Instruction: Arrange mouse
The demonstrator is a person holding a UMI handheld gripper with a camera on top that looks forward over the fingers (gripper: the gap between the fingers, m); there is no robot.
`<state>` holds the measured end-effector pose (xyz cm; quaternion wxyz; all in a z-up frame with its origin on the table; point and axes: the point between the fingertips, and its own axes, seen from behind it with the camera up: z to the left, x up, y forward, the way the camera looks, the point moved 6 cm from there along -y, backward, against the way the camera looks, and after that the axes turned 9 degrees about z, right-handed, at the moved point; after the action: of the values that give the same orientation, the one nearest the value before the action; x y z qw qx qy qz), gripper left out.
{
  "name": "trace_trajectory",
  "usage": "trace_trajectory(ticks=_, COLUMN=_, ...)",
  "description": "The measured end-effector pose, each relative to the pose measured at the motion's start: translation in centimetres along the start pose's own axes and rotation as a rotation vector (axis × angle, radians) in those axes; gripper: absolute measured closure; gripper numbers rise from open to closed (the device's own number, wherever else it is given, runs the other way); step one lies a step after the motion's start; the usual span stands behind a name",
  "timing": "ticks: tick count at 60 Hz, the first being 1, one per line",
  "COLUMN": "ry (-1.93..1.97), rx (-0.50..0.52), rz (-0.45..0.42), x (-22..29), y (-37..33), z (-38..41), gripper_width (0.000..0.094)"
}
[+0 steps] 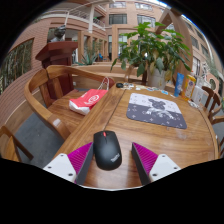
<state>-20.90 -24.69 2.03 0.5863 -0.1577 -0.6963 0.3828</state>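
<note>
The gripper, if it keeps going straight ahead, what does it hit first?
Most likely the black mouse, which sits on the wooden table between the gripper's open fingers, untouched; depth is hard to judge.

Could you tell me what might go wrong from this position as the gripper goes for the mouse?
The mouse stands between the open gripper fingers with a gap at each side, so an uneven close might push it sideways rather than grip it. Its rounded, smooth-looking shell could slip from the pads. The mouse pad lies beyond, to the right; dragging the mouse there could catch its edge.
</note>
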Motion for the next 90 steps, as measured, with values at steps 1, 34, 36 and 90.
trace_trajectory(ticks=1, ry=-0.002, rx=-0.002, rz=-0.001, x=0.1, y=0.1, z=-0.1, gripper_width=0.0185)
trace_trajectory(ticks=34, ry=-0.005, rx=0.018, rz=-0.099, x=6.6, y=-1.8, z=1.6, gripper_width=0.0590)
trace_trajectory(ticks=36, ry=-0.007, rx=0.047, rz=-0.150, x=8.8, y=-3.4, z=2.0, gripper_width=0.0589)
trace_trajectory(ticks=90, ry=0.200, rx=-0.146, rz=0.059, x=14.0, y=12.0, z=-19.6, gripper_width=0.0511)
